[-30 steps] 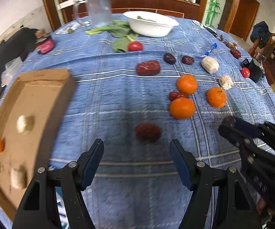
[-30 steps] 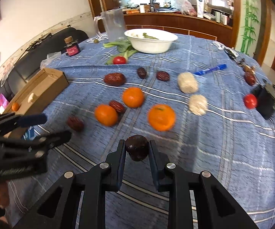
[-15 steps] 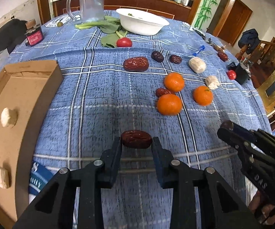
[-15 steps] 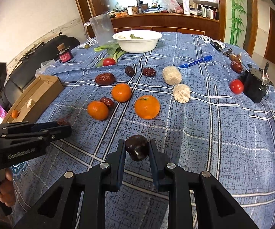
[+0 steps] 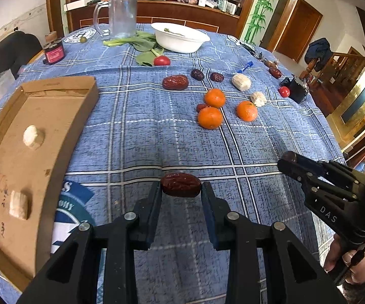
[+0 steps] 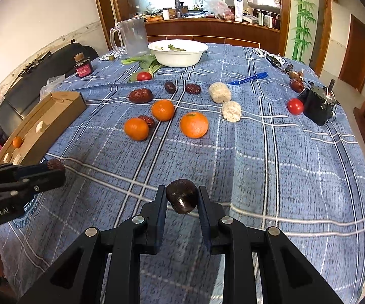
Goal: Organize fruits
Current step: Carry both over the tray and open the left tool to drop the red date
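Left gripper (image 5: pixel 181 193) pinches a red date (image 5: pixel 181 184) above the blue tablecloth (image 5: pixel 141 131); cardboard tray (image 5: pixel 55 106) lies beside. Right gripper (image 6: pixel 181 204) clamps a dark date (image 6: pixel 181 196).

You're in home dining room: cloth-covered tabletop (image 6: pixel 283 152), wooden sideboard (image 6: pixel 212 29) cluttered with bottles, black sofa (image 6: pixel 42 76), wooden doors (image 6: pixel 357 53)
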Available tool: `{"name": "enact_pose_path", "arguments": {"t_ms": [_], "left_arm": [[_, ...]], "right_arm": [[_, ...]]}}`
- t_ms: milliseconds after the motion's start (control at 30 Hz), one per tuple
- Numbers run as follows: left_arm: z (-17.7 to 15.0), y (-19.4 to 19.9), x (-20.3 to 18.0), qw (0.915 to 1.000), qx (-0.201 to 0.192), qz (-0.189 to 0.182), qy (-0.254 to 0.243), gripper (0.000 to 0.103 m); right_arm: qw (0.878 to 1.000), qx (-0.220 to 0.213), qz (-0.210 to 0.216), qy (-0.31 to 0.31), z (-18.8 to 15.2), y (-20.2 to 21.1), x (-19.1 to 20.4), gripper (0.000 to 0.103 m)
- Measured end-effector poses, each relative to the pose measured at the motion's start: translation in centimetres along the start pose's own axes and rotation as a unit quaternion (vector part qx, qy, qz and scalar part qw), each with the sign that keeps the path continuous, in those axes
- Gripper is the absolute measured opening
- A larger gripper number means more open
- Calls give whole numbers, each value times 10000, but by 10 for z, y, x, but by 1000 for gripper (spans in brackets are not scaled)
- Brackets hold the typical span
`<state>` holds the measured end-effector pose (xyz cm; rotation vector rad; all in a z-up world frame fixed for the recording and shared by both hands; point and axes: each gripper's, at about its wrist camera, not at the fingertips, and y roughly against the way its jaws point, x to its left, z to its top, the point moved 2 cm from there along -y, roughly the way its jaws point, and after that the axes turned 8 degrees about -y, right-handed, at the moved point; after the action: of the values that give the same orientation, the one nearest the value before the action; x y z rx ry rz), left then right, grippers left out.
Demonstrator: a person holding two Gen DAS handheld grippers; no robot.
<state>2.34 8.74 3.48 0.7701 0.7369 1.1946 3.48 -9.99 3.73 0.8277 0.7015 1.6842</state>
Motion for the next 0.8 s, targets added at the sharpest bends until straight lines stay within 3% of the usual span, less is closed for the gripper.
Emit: {"name": "enact_pose_path", "arguments": {"t_ms": [400,800], "left_arm": [[-9,39,40,9991,-318,122,233,31],[-28,73,116,9934,-534,532,869,31]], "right_arm": [[9995,-106,114,261,6,8,54,26],[9953,-92,580,769,24,-6,135,26]]}}
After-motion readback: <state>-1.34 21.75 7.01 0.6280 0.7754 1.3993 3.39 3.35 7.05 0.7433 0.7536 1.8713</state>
